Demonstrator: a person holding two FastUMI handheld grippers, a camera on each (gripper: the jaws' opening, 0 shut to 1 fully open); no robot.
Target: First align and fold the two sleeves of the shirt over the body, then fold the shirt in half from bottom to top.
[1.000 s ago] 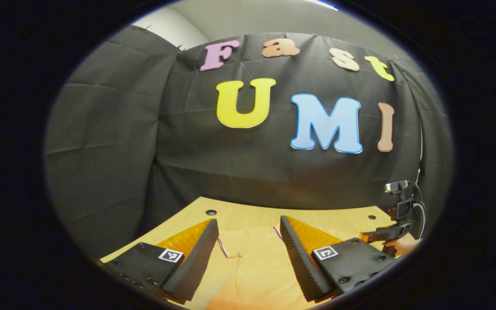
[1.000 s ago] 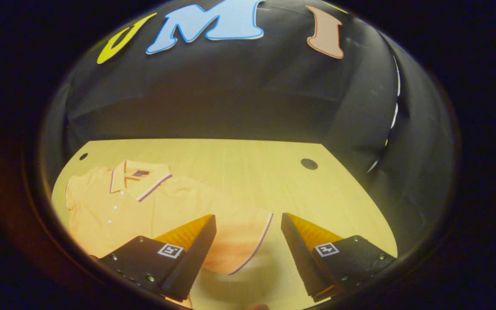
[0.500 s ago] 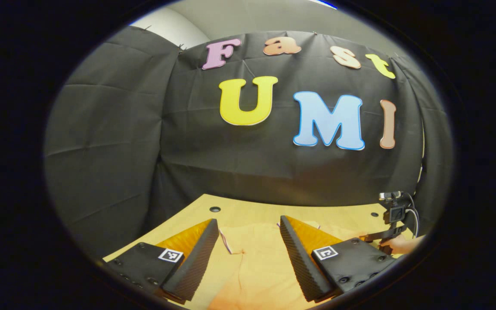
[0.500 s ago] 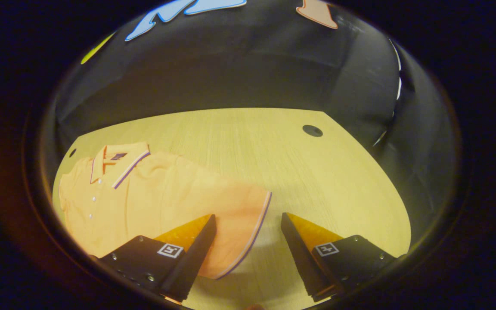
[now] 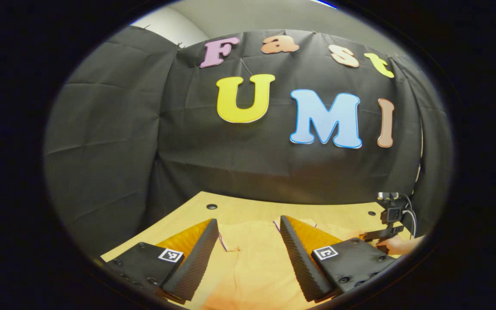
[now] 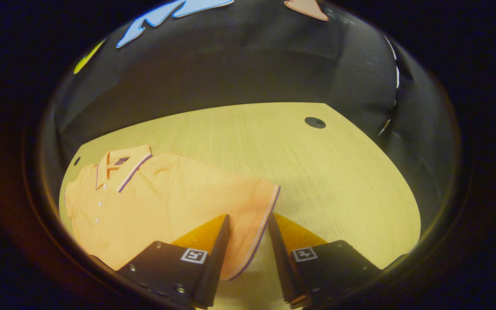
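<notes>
Now the orange shirt [image 6: 166, 202] lies flat on the light wooden table [image 6: 317, 172], in the lower left part of the right gripper view. Its collar [image 6: 121, 165] sits at the upper left of the cloth, with a dark stripe along the edge, and small white buttons run down below it. One short sleeve [image 6: 248, 215] reaches out toward the lower middle of the picture, and its striped cuff edge runs down between the two fingers.

The right gripper [image 6: 248, 228] is at the bottom of that view. Its jaws are partly closed, with a narrow gap between them, and the sleeve's cuff lies in that gap. I cannot tell if the fingers press on the cloth or just sit close to it on both sides. A round dark hole [image 6: 314, 122] shows in the table at the upper right.

In the left gripper view, the left gripper [image 5: 248, 228] is at the bottom with its jaws spread wide. The shirt [image 5: 252, 258] lies under it and between the fingers, low in the middle of the frame. The fingers do not pinch it. A thin dark stripe on the cloth shows just beside the left finger.

At the lower right edge of that same view, the right gripper [image 5: 377, 234] sits low by the table, with a hand [image 5: 398, 245] holding it. It is well apart from the left gripper.
</notes>
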